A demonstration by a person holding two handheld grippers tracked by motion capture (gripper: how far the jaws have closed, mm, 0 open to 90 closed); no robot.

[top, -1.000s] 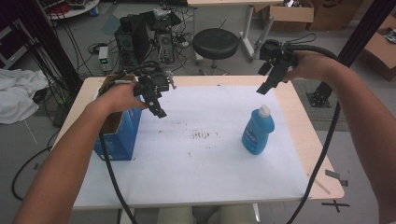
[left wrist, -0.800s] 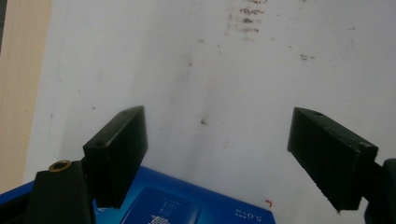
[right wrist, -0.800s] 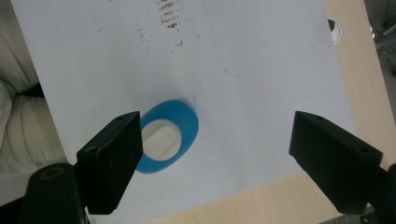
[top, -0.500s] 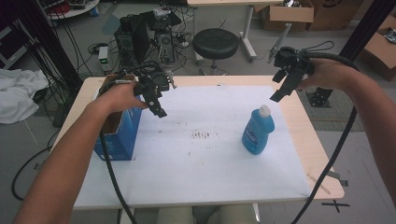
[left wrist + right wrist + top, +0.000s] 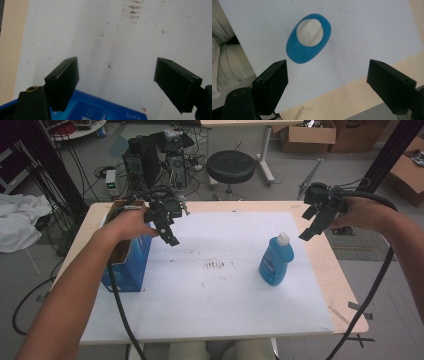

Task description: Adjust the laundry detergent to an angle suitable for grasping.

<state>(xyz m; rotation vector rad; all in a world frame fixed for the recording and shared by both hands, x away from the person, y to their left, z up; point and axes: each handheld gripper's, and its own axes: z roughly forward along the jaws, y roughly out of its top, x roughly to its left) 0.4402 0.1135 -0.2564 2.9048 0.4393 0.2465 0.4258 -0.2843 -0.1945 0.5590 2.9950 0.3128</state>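
We are holding both tools in the air with nothing picked up. Our right tool (image 5: 313,225), jaws spread wide and empty, is hovering above the far right of the surface (image 5: 345,285), looking down on the blue bottle (image 5: 276,259), which is standing upright on the white sheet (image 5: 210,310). Our left tool (image 5: 167,227) is also released, poised beside the blue box (image 5: 131,265). By our judgement, grasping and moving are all ahead of us.

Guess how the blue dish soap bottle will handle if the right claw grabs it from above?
The blue dish soap bottle stands upright, tall on a narrow base, so a sideways nudge would probably tip it. Its smooth, rounded plastic body likely slips and flexes under squeeze. The white cap looks stiffer, and the right claw hangs open above it.
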